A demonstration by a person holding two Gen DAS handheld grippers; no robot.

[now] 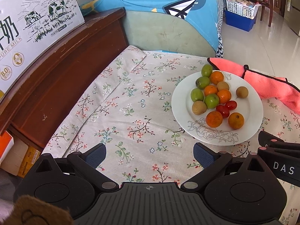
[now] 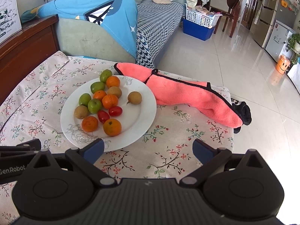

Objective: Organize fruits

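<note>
A white plate point(image 1: 251, 116) point(image 2: 142, 116) on the floral cloth holds several fruits: small oranges point(image 1: 214, 119) point(image 2: 112, 127), green fruits point(image 1: 196, 94) point(image 2: 94, 103), brown fruits point(image 1: 241, 92) point(image 2: 134, 97) and two red tomatoes point(image 1: 222, 111) point(image 2: 115, 111). My left gripper point(image 1: 150, 152) is open and empty, low over the cloth to the left of the plate. My right gripper point(image 2: 148, 148) is open and empty, just in front of the plate's near rim; its left fingertip point(image 2: 94, 149) overlaps the rim in view.
A pink towel point(image 2: 187, 95) point(image 1: 271, 86) lies behind and right of the plate, with a black object point(image 2: 242, 112) at its end. A wooden cabinet point(image 1: 61, 71) with a milk carton box point(image 1: 31, 24) stands left. A sofa point(image 2: 93, 37) is behind the table. The table edge drops to tiled floor point(image 2: 243, 78) on the right.
</note>
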